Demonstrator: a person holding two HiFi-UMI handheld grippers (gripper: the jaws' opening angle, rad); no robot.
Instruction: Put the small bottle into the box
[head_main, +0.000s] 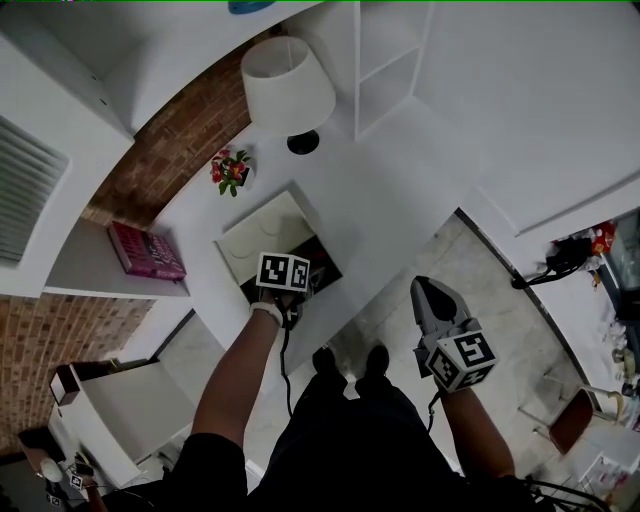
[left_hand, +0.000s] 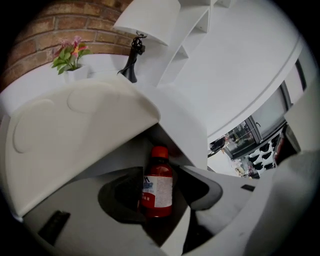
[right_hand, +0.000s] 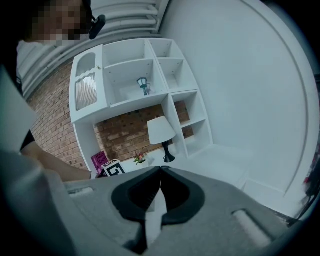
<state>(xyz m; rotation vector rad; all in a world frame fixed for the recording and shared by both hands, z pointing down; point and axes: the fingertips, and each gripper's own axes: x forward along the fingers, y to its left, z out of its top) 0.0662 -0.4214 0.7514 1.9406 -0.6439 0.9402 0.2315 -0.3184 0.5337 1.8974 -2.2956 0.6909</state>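
Observation:
The small bottle (left_hand: 157, 186), red with a red cap and a white label, stands upright inside the white box (left_hand: 182, 127), under its raised lid (left_hand: 75, 130). My left gripper (left_hand: 159, 172) reaches into the box with its jaws on either side of the bottle. The left jaw is against the bottle and a thin dark gap shows at the right jaw. In the head view the left gripper (head_main: 291, 287) is over the box (head_main: 262, 238) and the bottle is hidden. My right gripper (head_main: 428, 292) hangs shut and empty beside the table, over the floor; its jaws (right_hand: 161, 169) meet.
On the white table (head_main: 380, 190) stand a white lamp (head_main: 288, 90) and a small flower pot (head_main: 231, 170) behind the box. A pink book (head_main: 146, 251) lies on a shelf at left. White shelving (head_main: 385, 60) rises at the back. The person's shoes (head_main: 348, 360) stand at the table's edge.

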